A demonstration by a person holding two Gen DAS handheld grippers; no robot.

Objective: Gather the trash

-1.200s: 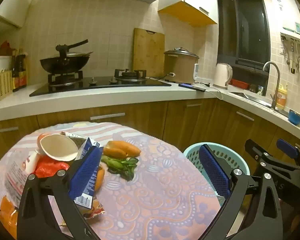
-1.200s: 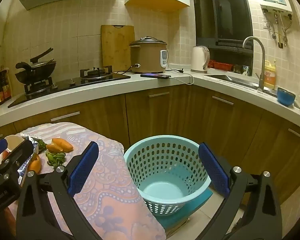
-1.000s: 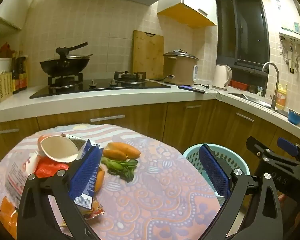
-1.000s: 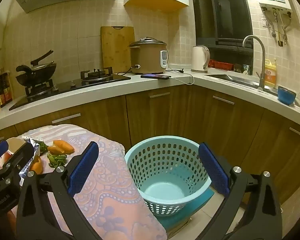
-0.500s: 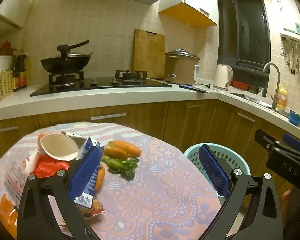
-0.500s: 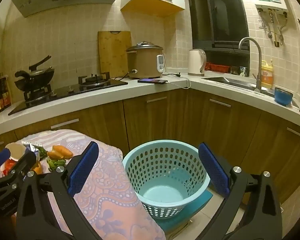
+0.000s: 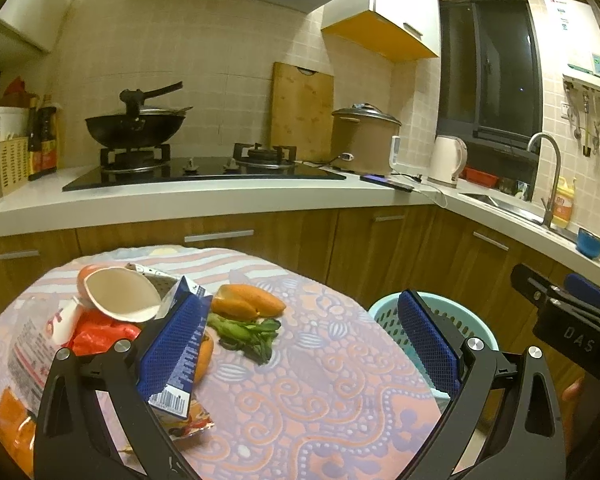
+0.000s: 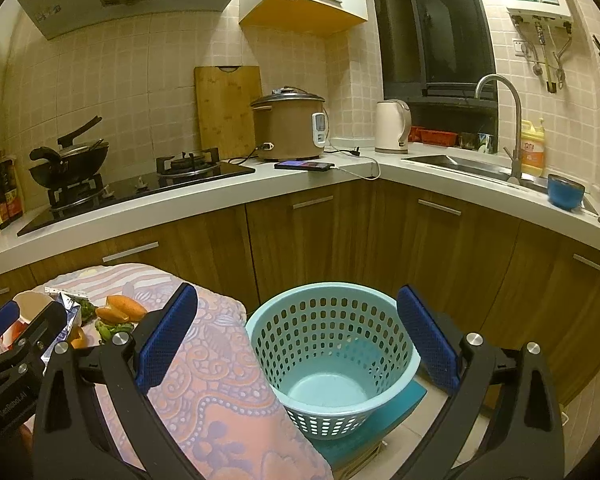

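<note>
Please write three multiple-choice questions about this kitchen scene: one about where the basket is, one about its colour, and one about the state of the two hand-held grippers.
1. Where is the basket?
A. On the table
B. On the floor beside the table
C. On the counter

2. What colour is the basket?
A. Light blue
B. Red
C. Black

3. What state are the hand-held grippers in?
A. Both open and holding nothing
B. Left shut on the carton
C. Right shut on the basket rim

Answers:
1 B: it sits low, below the edge of the table, in front of the cabinets.
2 A: its perforated wall is light blue.
3 A: the left hand-held gripper and right hand-held gripper both have their fingers wide apart; the carton lies on the table.
</note>
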